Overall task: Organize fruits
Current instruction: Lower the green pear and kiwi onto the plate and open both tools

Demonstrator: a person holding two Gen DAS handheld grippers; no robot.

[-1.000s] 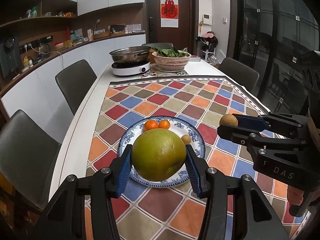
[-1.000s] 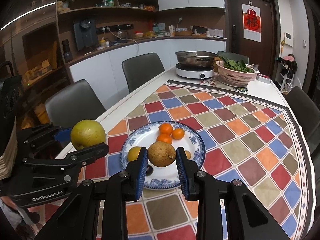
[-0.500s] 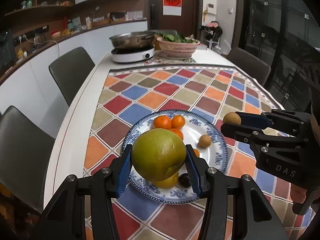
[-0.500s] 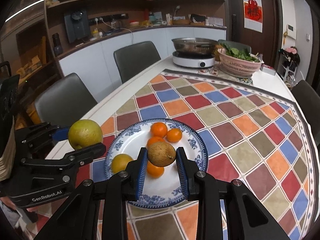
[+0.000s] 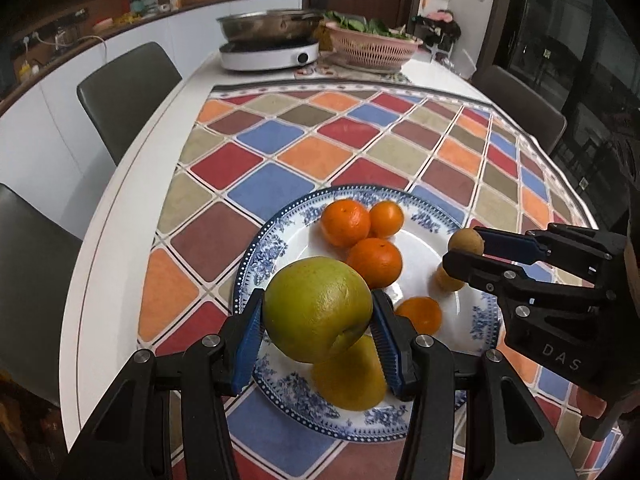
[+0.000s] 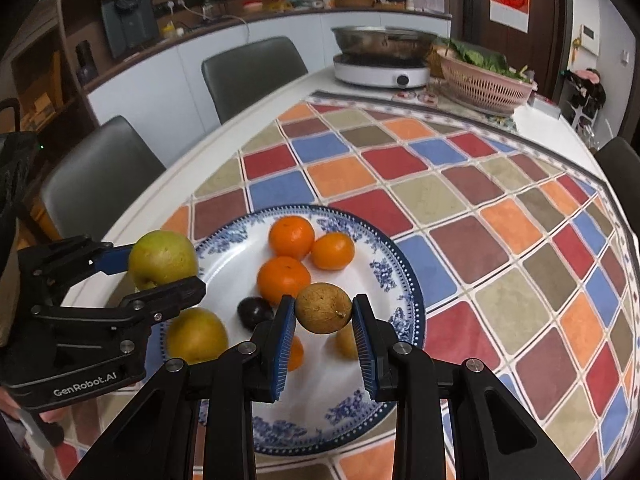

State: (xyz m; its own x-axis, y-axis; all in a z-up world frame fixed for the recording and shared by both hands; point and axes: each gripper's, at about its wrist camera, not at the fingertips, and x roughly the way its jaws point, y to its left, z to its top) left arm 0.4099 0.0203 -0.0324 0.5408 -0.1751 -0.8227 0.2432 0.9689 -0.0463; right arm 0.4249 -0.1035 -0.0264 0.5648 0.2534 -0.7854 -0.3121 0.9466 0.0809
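My left gripper (image 5: 318,326) is shut on a large green-yellow pear (image 5: 316,308) and holds it above the near left part of the blue-and-white plate (image 5: 276,248). It also shows in the right wrist view (image 6: 162,260). My right gripper (image 6: 323,332) is shut on a small brown round fruit (image 6: 323,308), held above the plate (image 6: 404,280); the fruit shows in the left wrist view (image 5: 465,241). On the plate lie three oranges (image 6: 291,237), a yellow fruit (image 6: 196,335), a dark plum (image 6: 255,312) and other small fruits partly hidden by the fingers.
The plate sits on a checkered tablecloth (image 6: 480,200) on a white table. At the far end stand an induction cooker with a steel pan (image 6: 382,54) and a pink basket of greens (image 6: 482,76). Grey chairs (image 6: 252,68) line the table's left side.
Both grippers have moved forward and down toward the plate with their fruits still held. The plate now looks larger and closer in both views.
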